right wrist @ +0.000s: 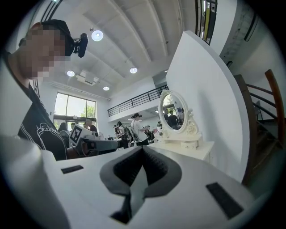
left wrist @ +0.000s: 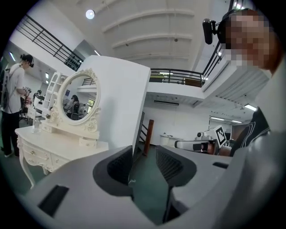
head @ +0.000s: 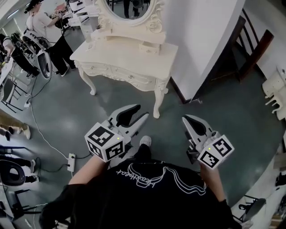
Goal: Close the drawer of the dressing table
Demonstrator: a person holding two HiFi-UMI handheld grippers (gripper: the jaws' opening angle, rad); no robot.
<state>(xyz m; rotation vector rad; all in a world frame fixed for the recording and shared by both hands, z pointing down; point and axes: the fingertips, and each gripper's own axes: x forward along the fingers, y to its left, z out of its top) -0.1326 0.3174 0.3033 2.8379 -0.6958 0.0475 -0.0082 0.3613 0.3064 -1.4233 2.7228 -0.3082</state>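
My left hand-held gripper (head: 139, 112): jaws spread, empty. My right hand-held gripper (head: 187, 119): jaws pressed together, empty. Dressing table (head: 134, 56): ahead across green floor (head: 107, 105), against white partition (head: 201, 40), with oval mirror (head: 129, 9). Left: power strip (head: 70, 162), people (head: 40, 22). Right: wooden frame (head: 250, 53).

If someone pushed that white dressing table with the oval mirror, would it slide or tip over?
The dressing table probably stays stiff: it looks like solid carved furniture. It stands on slim curved legs on a smooth floor, so a hard shove might slide it. The tall mirror makes it somewhat top-heavy, though the wall beside it may steady it.
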